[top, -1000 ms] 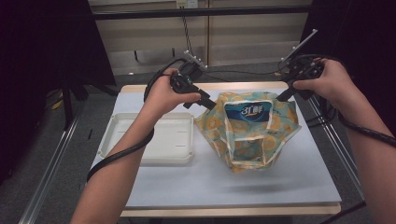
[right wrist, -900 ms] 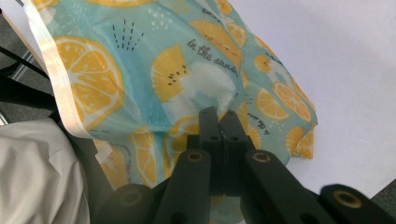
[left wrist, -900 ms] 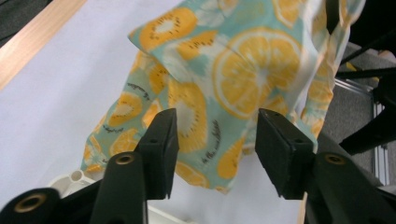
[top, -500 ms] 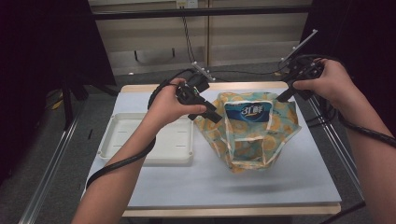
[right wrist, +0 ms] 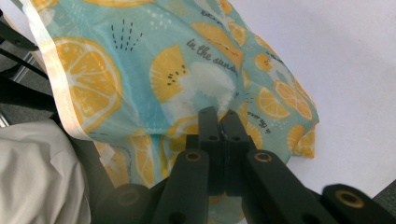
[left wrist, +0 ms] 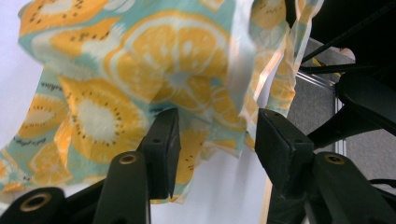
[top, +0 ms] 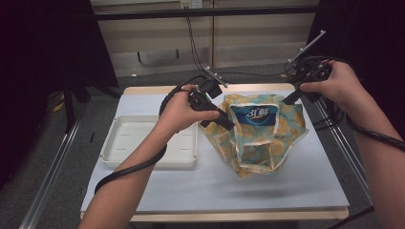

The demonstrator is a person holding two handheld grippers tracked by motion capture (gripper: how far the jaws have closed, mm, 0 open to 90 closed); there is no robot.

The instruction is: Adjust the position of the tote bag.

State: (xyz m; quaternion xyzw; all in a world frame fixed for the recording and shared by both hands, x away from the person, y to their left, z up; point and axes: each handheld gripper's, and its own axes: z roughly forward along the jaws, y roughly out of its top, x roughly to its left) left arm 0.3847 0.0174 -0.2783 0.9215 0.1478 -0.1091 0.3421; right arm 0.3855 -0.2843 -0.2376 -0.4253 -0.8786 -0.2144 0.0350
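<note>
1. Your right gripper is clenched on the far right edge of the teal plastic bag printed with orange slices, and holds that side up.
2. Your left gripper stands parted at the bag's left edge; one pad touches the film, nothing is pinched.
3. The bag sits mid-table, just right of the shallow white plastic tray.

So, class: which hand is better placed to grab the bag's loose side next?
Probably the left: its tongs stand open around the fruit-print bag's edge. The right tongs are shut on the other side, holding it up.
</note>
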